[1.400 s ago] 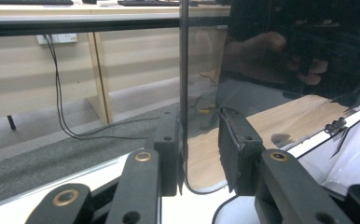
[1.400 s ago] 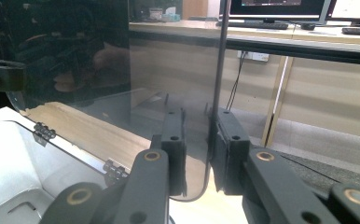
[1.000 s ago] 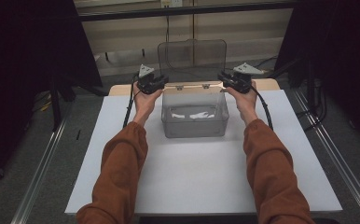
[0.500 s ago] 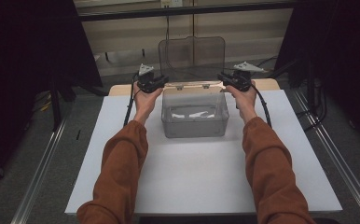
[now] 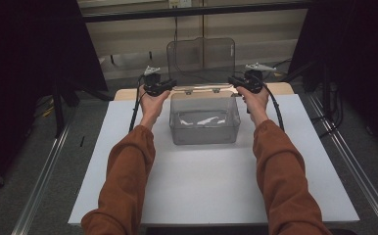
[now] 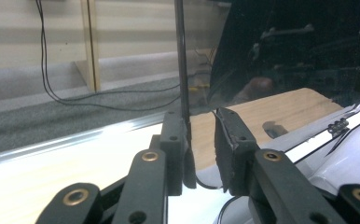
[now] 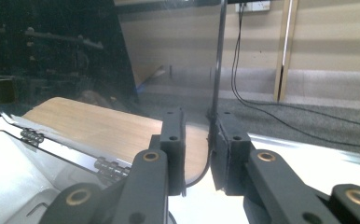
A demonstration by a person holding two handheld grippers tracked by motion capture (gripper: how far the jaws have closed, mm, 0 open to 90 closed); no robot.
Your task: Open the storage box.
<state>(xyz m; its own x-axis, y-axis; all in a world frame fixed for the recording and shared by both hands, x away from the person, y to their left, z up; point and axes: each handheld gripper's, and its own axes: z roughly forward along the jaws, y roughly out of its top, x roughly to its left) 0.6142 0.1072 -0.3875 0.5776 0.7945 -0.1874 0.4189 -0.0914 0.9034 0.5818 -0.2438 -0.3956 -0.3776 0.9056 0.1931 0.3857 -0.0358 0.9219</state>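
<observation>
High view: a clear plastic box (image 5: 204, 120) is seen near the far middle of a white tabletop (image 5: 211, 186), its hinged lid (image 5: 200, 58) standing upright at the back edge. The left gripper (image 5: 166, 86) and the right gripper (image 5: 236, 82) are held at the lid's two lower corners, one to each side, so that neither hand is the nearer; the lid lies between them, with its long axis running across the table from one gripper to the other.

In the left gripper view, the jaws are clenched close together with the lid's lower corner edge (image 6: 185, 116) caught between the pads. In the right gripper view, the same is shown at the opposite corner (image 7: 211, 140), the jaws pressed in on the thin plastic edge; the lid's small hinges (image 7: 109, 167) are seen just beside that grip.

Any swing of the lid, it is judged, would have to be made about the hinge line at the box's rear rim, with both hands moved evenly.

White scraps are seen lying in the box. A wooden board (image 5: 280, 88) shows beyond the white top, and grey carpet (image 5: 35, 161), metal rails and pale wall panels with hanging cables are seen around the table.
</observation>
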